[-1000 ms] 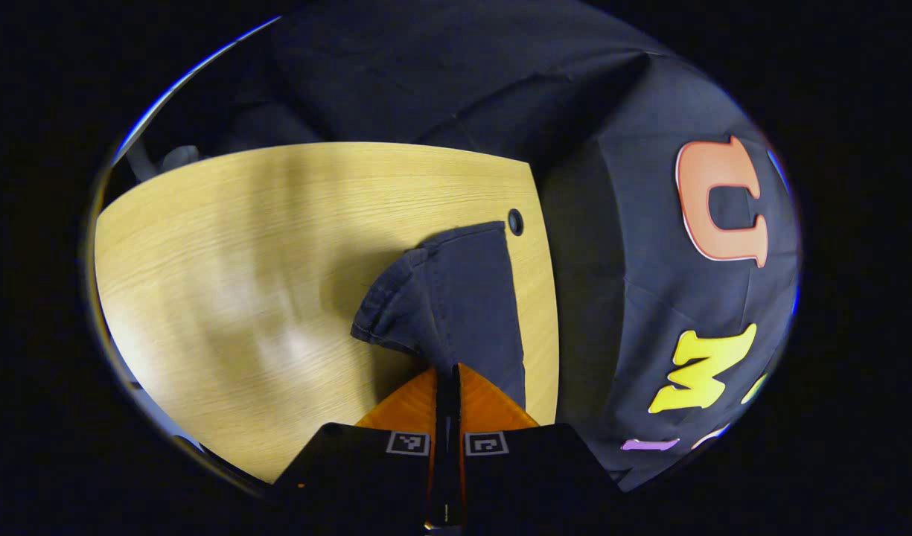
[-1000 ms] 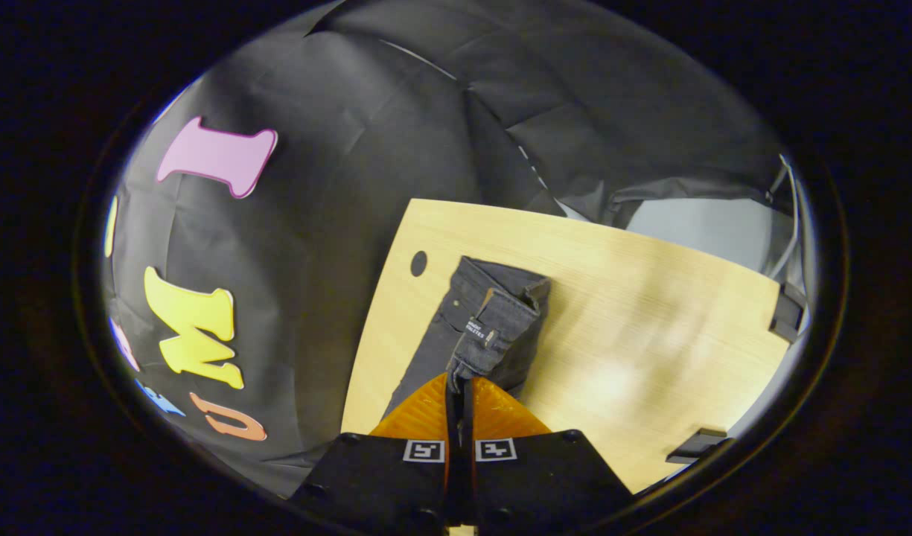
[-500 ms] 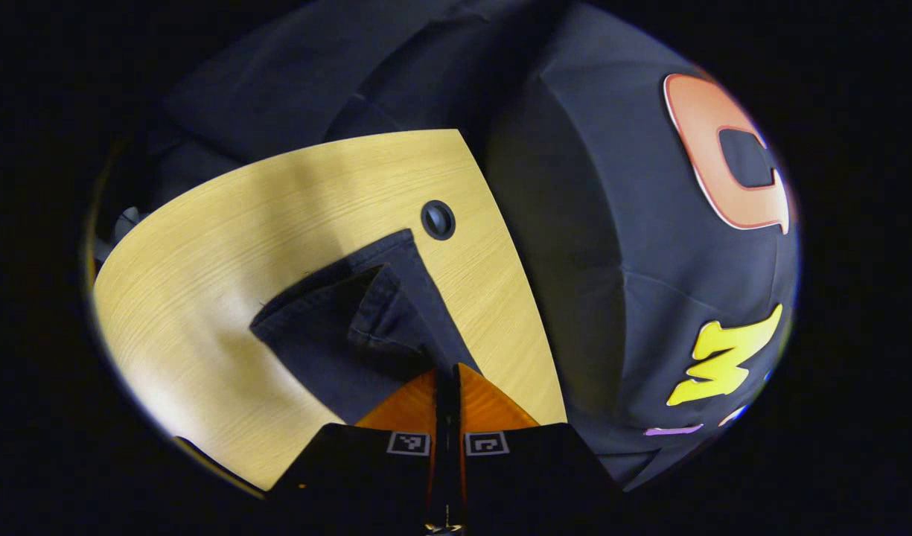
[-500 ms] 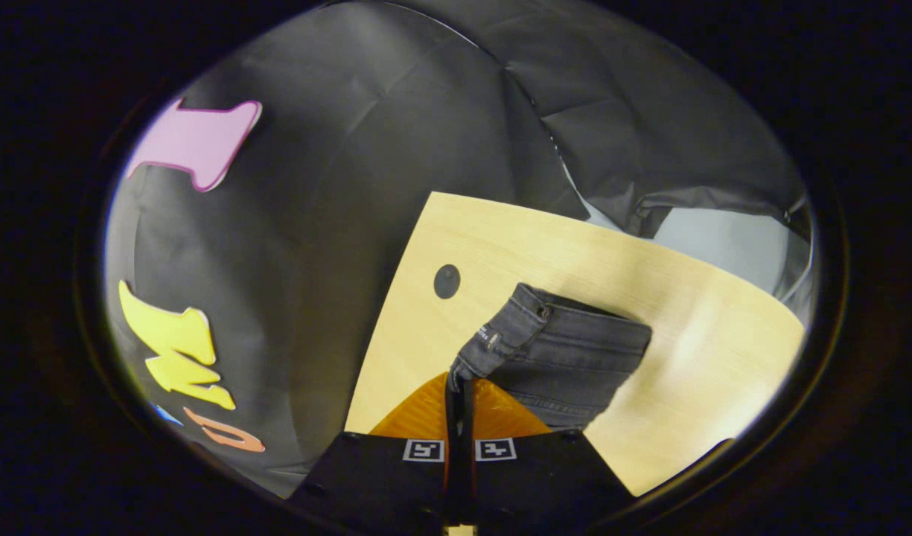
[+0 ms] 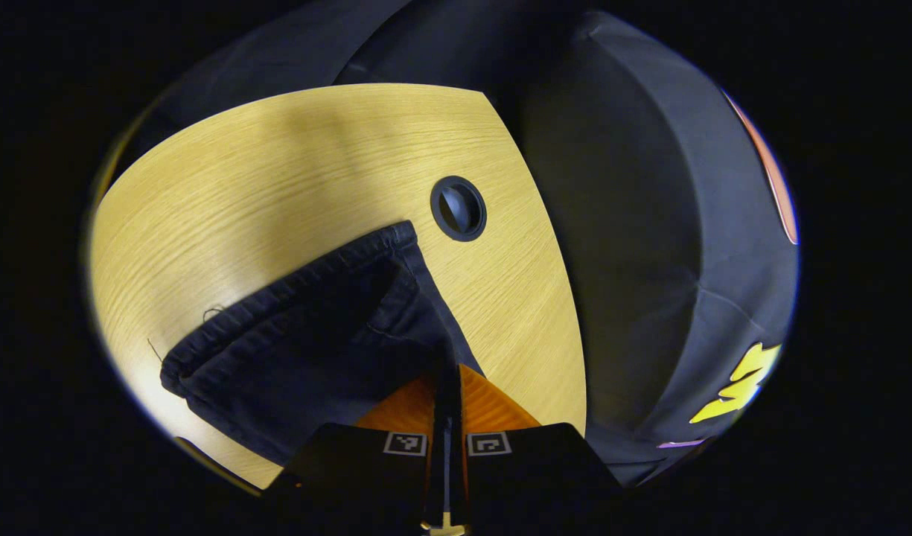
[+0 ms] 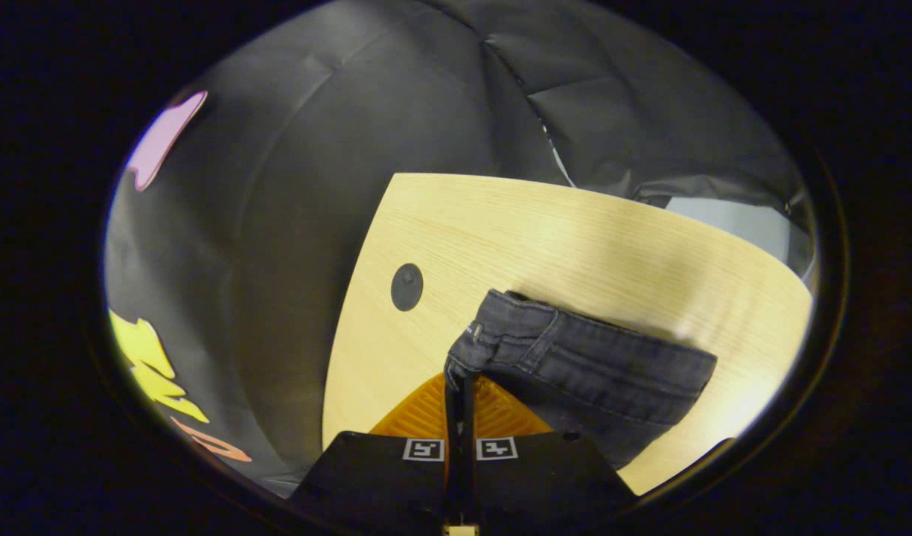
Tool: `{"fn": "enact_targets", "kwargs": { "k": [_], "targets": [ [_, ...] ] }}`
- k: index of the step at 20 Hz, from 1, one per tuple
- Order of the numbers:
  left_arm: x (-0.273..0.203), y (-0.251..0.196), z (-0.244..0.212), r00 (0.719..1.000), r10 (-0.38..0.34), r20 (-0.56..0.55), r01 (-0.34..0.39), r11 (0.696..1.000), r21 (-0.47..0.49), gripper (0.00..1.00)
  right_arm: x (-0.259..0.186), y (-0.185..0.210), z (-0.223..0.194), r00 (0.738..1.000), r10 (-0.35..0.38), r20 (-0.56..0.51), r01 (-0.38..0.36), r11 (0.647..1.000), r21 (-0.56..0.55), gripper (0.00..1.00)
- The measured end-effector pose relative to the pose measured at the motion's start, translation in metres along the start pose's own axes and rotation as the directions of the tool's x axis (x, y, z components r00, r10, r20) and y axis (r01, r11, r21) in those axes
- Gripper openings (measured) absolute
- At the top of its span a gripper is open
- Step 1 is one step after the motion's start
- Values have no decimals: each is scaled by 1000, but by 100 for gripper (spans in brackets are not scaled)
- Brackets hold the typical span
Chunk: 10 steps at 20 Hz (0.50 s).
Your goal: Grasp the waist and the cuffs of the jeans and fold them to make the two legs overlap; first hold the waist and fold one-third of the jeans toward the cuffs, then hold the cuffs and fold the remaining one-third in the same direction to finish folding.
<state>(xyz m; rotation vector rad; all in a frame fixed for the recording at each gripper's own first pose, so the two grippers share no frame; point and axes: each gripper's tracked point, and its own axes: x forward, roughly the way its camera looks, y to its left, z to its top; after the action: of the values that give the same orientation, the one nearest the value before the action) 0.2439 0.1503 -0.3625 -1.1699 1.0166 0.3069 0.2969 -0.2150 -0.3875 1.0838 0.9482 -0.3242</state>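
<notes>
Two corners of the dark jeans [image 5: 307, 335] are held at this moment, one in each gripper, and the garment lies bunched on the pale wooden table [image 5: 277, 171]. In the left gripper view the cuffs' hemmed edge [image 5: 292, 286] runs from near the table's round cable hole [image 5: 458, 208] down toward the lower left, with stray threads at the hem, and the cloth rises from the table surface into the left gripper [image 5: 447, 372]. Its fingers are pressed together with denim pinched between them (only a thin dark slit shows between the two).

In the right gripper view the waistband [image 6: 575, 357], with its seams and a belt loop, stretches from the right gripper [image 6: 461, 383] out to the right across the table [image 6: 575, 238]. That gripper's fingers are likewise closed tight, clamping the waistband's near corner. The same cable hole [image 6: 406, 286] sits just left of the waistband end, apart from it.

Beyond the table's curved edge hangs the booth's black cloth wall [image 6: 336, 134], creased in long folds. At the far right of the right gripper view a pale grey gap [image 6: 731, 223] opens below the cloth; what it is I cannot tell.
</notes>
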Motion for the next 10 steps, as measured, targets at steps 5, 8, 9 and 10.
{"fn": "enact_targets", "kwargs": {
  "k": [5,8,9,10],
  "targets": [
    [-5,-18,1,999,-46,16,45,999,9,46,6,16,-3,999,33,16,-33,999,-18,21],
    [-12,-16,-2,1000,4,29,-6,998,67,87,2,28,-9,999,45,22,-43,996,-80,58],
    [-20,-22,-3,999,4,34,-7,996,84,99,-6,31,-10,999,38,35,-33,992,-123,71],
    [-29,-30,-3,999,-8,45,3,995,95,99,-13,33,-12,998,33,54,-23,984,-178,83]
  ]
}}
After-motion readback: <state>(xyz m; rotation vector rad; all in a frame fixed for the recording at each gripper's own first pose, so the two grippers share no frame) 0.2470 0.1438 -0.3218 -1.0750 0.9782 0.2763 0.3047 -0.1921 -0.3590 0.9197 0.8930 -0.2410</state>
